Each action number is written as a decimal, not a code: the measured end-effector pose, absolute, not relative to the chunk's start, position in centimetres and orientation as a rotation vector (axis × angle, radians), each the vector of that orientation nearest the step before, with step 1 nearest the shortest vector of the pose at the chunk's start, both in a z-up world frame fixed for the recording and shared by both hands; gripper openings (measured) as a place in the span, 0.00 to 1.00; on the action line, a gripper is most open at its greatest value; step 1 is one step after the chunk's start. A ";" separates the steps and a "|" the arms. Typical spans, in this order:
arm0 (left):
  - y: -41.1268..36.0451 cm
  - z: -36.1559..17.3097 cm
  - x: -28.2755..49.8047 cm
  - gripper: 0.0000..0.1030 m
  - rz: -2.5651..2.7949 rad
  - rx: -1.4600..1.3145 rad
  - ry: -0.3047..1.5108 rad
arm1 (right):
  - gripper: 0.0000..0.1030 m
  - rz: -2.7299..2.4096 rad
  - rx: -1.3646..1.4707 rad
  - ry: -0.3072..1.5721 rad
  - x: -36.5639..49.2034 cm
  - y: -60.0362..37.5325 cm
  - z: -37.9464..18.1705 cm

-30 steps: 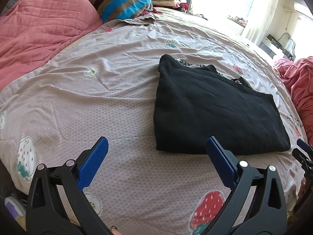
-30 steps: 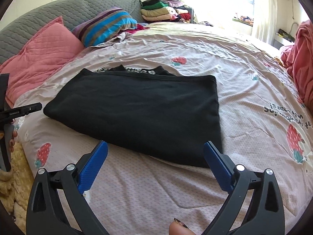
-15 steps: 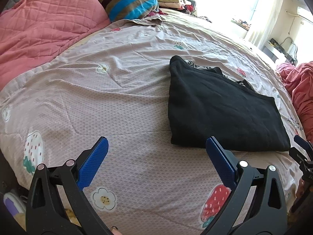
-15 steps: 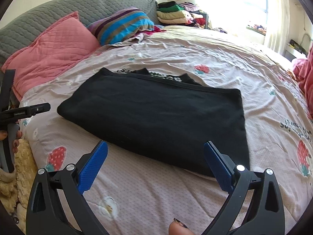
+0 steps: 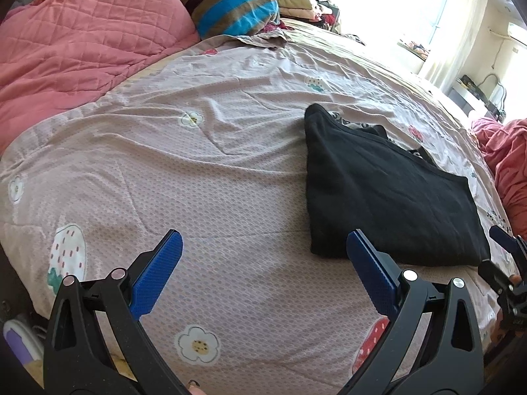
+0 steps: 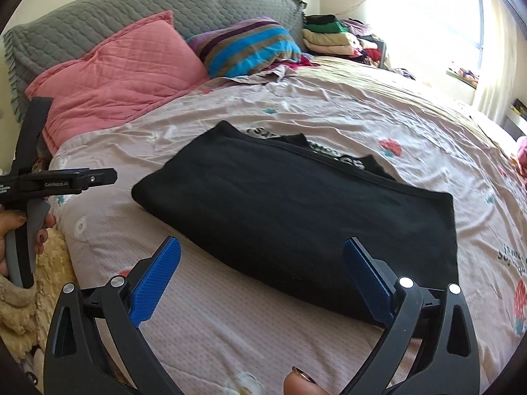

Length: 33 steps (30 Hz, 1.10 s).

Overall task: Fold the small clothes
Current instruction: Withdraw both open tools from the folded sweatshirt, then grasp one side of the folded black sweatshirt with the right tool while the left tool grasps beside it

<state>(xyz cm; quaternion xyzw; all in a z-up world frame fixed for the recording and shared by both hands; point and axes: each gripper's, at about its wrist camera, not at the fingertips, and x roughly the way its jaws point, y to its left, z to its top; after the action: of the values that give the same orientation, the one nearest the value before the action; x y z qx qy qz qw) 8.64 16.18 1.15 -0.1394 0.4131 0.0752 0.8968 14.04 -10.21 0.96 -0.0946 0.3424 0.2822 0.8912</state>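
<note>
A black garment (image 5: 388,191) lies folded flat on the pink bedsheet (image 5: 197,177); in the right wrist view it (image 6: 296,217) fills the middle. White lettering peeks out along its far edge. My left gripper (image 5: 263,256) is open and empty, to the left of the garment's near corner. My right gripper (image 6: 262,270) is open and empty, just short of the garment's near edge. The left gripper also shows at the left of the right wrist view (image 6: 66,177), and the right gripper at the right edge of the left wrist view (image 5: 507,250).
A pink quilted pillow (image 6: 118,75), a striped pillow (image 6: 247,46) and a grey headboard (image 6: 131,10) stand at the bed's head. Stacked folded clothes (image 6: 326,36) sit beyond. A red blanket (image 5: 510,164) lies at the right. A beige fluffy rug (image 6: 42,283) lies beside the bed.
Both grippers have drawn back and swung left, away from the garment, so it sits further right and further off in both views. Both stay open.
</note>
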 end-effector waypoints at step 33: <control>16.5 0.2 16.1 0.91 0.125 -0.266 0.892 | 0.96 0.642 -0.429 0.690 15.2 -0.5 -3.2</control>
<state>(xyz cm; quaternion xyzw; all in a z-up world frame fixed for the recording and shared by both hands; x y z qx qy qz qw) 16.08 16.51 0.17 -0.1281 0.4298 0.0605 0.8917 15.18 -0.54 -3.19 -0.2049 0.3300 0.3067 0.8689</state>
